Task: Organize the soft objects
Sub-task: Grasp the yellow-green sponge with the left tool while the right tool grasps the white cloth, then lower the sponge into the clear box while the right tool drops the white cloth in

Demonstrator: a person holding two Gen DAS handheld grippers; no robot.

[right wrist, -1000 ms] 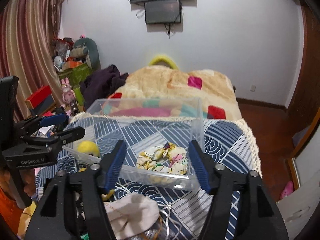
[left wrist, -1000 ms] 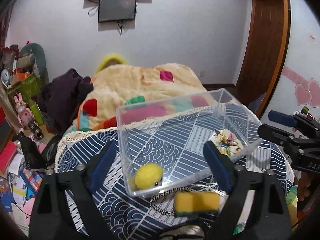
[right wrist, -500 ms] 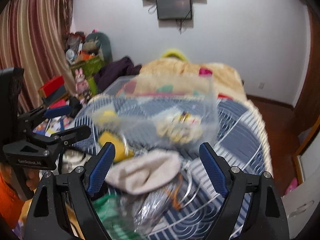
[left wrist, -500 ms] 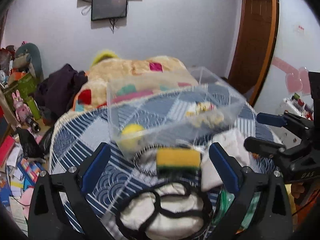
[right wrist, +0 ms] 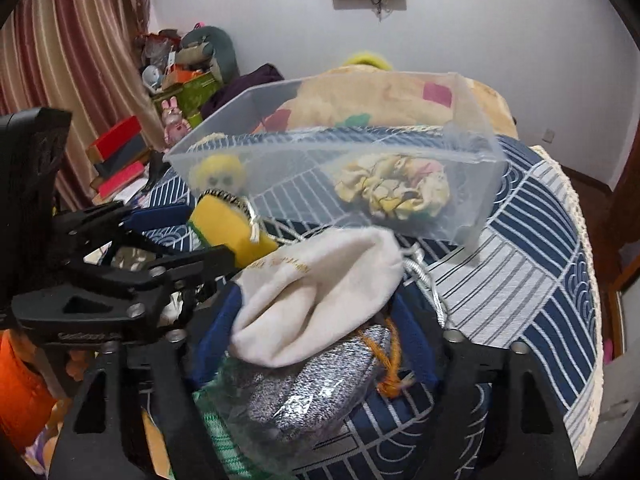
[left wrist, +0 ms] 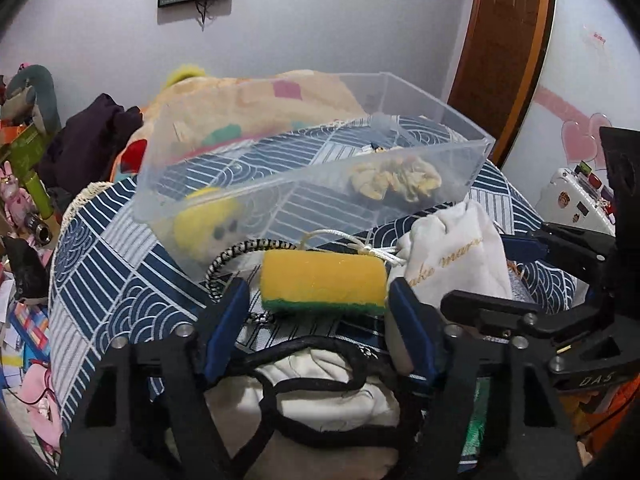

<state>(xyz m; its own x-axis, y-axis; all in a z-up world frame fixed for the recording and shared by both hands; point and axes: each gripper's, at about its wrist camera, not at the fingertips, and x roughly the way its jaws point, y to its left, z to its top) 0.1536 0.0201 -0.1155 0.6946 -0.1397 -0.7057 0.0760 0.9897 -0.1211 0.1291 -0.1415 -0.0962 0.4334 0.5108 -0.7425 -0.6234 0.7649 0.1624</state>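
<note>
**Two Grippers Closing on Soft Items Beside the Bin**

One clear bin [left wrist: 432,178] sits on the patterned cloth [left wrist: 100,264], holding a yellow ball [left wrist: 208,224] and a scrunchie [left wrist: 396,178]. The right gripper [right wrist: 316,316] straddles the white pouch [right wrist: 320,280]; whether it clamps is unclear. The left gripper [left wrist: 320,312] brackets the sponge [left wrist: 322,282], its blue pads touching or just beside the ends. Risk: the cord [left wrist: 240,250] beside the sponge may snag on lifting.
</note>
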